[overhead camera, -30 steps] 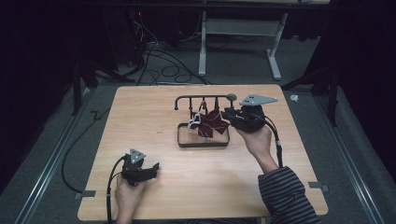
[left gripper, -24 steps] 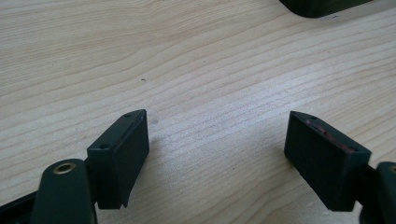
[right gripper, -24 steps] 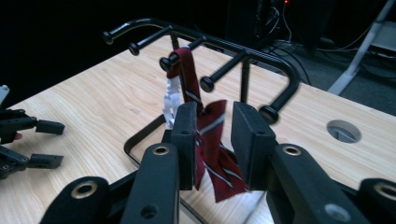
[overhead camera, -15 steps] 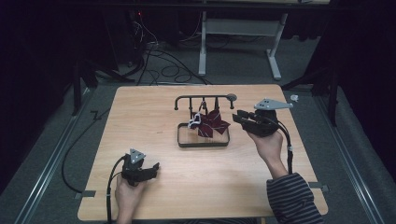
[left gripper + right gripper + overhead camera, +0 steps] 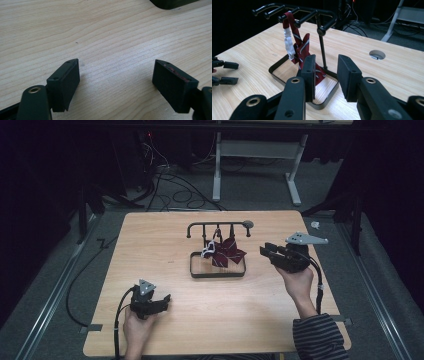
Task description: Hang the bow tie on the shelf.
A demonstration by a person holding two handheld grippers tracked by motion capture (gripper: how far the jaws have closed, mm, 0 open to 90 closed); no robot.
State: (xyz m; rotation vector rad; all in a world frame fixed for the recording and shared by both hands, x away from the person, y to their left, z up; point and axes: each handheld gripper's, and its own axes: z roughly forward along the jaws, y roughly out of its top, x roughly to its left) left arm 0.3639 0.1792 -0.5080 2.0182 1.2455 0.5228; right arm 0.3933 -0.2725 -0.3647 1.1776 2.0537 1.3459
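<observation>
Two hand-held claws work over a pale wooden desk (image 5: 165, 330), seen from above. At the centre of the desk stands a small black rack (image 5: 218, 226): a rectangular wire base with an upright post and a top bar that carries several short pegs. A dark red bow tie (image 5: 227, 252) with pale stripes hangs from one of the middle pegs by its strap, a white clasp (image 5: 208, 251) dangling beside it, so the fabric drapes down into the base frame. It appears hung this way to keep it off the desk and easy to reach from the side.

The right claw (image 5: 266, 252) sits at about 3 o'clock from the rack, just beside the base but not touching it, pointing level toward the tie. Its jaws have just been opening and now stand parted at about half width with nothing between them. In the right gripper view the tie (image 5: 303, 51) hangs just beyond the gap between the jaws, past the left one, which suggests the hand is lined up with the tie.

The left claw (image 5: 161, 301) rests at about 7 o'clock, well apart from the rack, near the front edge of the desk. In the left gripper view its jaws are spread wide over bare wood, released and empty, seemingly parked out of the way while the right hand works.
</observation>
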